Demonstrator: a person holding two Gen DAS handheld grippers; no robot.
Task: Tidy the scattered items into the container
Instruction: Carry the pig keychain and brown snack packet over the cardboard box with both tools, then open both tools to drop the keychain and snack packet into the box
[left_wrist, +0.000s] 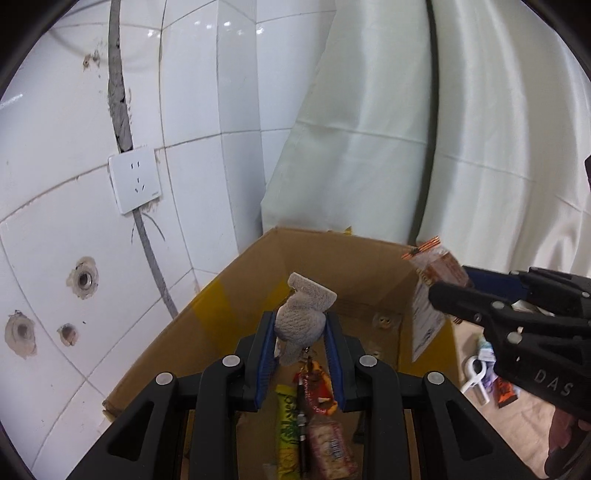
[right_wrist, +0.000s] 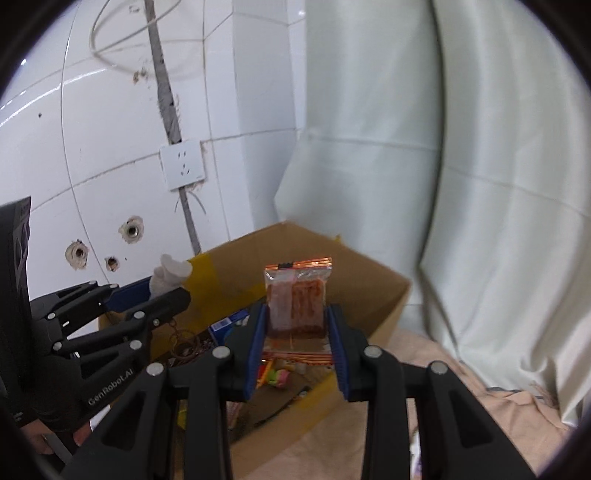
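An open cardboard box (left_wrist: 236, 302) (right_wrist: 373, 291) stands in the corner below both grippers. My left gripper (left_wrist: 300, 325) is shut on a small grey plush toy (left_wrist: 303, 314) with a keychain dangling under it, held above the box. Seen from the right wrist, that toy (right_wrist: 168, 275) sticks out of the left gripper (right_wrist: 162, 293) over the box's left wall. My right gripper (right_wrist: 297, 325) is shut on a clear snack packet (right_wrist: 298, 299) with reddish-brown strips, over the box's near side. In the left wrist view the packet (left_wrist: 434, 291) hangs at the box's right wall, pinched by the right gripper (left_wrist: 448, 286).
Snack packets (left_wrist: 325, 439) and a pen lie in the box, with a blue pack (right_wrist: 227, 325) and a colourful item (right_wrist: 275, 376). White tiled wall with a socket (left_wrist: 135, 182) at left, white curtain (right_wrist: 461, 166) behind. A white clip (left_wrist: 474, 374) and small items lie on the beige cloth (right_wrist: 424, 373).
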